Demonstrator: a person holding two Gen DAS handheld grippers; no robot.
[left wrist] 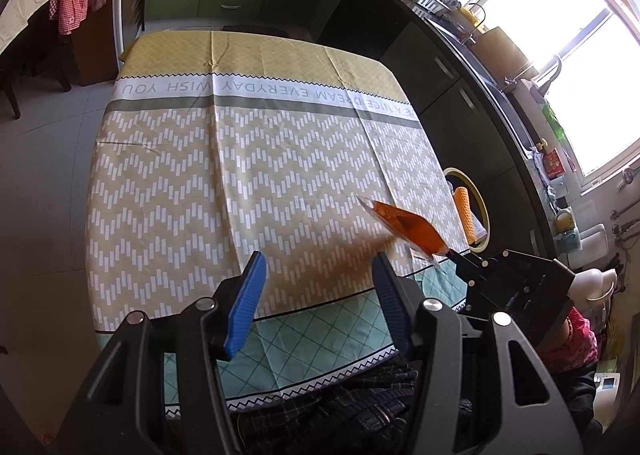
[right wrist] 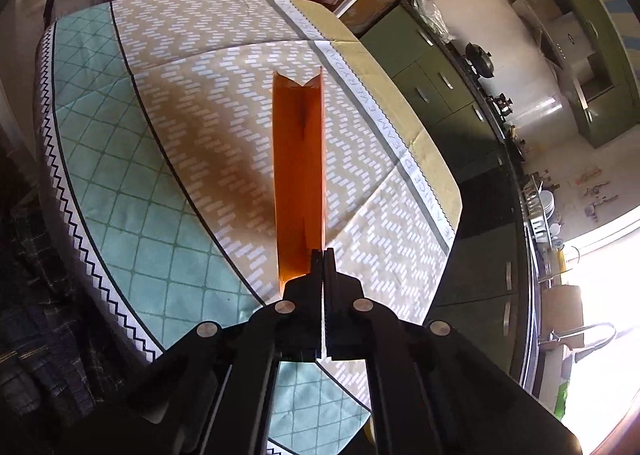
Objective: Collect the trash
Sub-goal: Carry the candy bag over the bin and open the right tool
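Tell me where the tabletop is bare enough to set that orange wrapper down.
Nearly all the patterned tablecloth is bare: the zigzag middle, the yellow far band beyond the lettered stripe, the mint near edge. It is crowded only at the near right corner, where the right gripper holds the orange plastic wrapper beside the open left gripper.

Printed capitals run along a white band (left wrist: 256, 89) of the tablecloth (left wrist: 200, 183), upside down from the left wrist view: "WISH YOU", then "DREAM EVERYDAY", with "A NICE" partly legible toward the table's edge. From the right wrist view the same band (right wrist: 384, 135) reads "A NICE DREAM EVERYDAY". No other writing is legible.
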